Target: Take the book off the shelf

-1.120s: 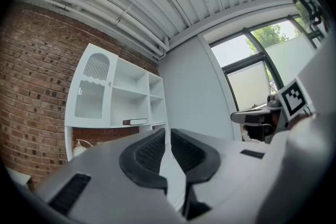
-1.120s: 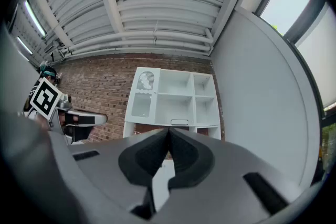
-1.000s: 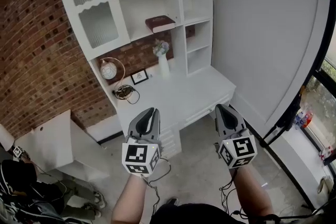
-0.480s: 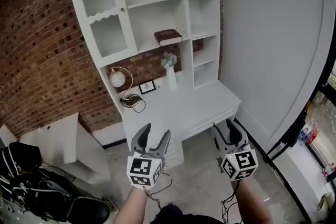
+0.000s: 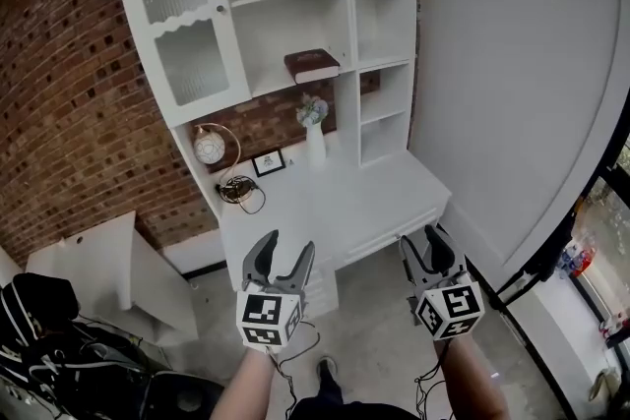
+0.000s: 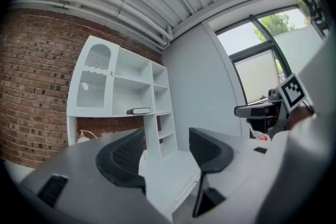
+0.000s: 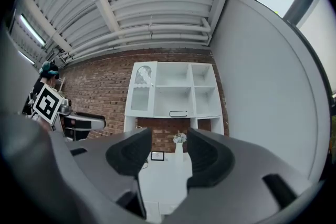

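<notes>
Lying flat near the right edge of the middle shelf (image 5: 281,86), the dark red book (image 5: 313,66) sits above the desk (image 5: 345,197). Both grippers hover level off the desk's front edge, well apart from the book. Jaws on the left gripper (image 5: 287,246) have just been opening and stand wide, nothing between them; the right gripper (image 5: 421,241) has just been opening too, narrower, also empty.

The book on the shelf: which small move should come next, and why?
Probably raise the right gripper forward toward the book. It lies flat on a middle shelf above the desk, while both grippers hang low, short of the desk. The jaws of the left gripper and of the right have just been opening, with nothing between them.
</notes>
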Demonstrator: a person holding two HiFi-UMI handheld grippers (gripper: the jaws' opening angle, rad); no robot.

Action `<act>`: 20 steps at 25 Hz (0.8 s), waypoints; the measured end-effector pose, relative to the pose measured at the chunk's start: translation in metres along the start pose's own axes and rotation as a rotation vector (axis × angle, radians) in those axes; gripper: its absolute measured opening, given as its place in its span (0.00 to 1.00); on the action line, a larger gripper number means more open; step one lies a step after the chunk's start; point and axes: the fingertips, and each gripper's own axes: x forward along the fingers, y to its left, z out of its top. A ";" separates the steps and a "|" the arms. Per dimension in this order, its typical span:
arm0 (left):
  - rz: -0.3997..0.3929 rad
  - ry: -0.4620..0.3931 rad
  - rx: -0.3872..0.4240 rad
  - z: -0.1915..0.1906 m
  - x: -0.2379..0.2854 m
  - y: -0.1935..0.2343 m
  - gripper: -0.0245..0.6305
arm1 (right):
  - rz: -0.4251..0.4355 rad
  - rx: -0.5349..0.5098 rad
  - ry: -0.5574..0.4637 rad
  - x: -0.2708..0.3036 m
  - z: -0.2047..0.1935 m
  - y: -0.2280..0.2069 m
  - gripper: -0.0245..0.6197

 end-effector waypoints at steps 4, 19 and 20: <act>-0.018 0.008 -0.026 -0.011 0.043 0.026 0.43 | -0.035 -0.022 0.007 0.039 -0.002 -0.014 0.35; -0.055 -0.039 -0.090 -0.035 0.150 0.162 0.43 | -0.117 -0.133 0.054 0.193 -0.005 -0.010 0.35; -0.056 -0.040 -0.094 -0.038 0.153 0.167 0.43 | -0.121 -0.137 0.054 0.198 -0.004 -0.011 0.35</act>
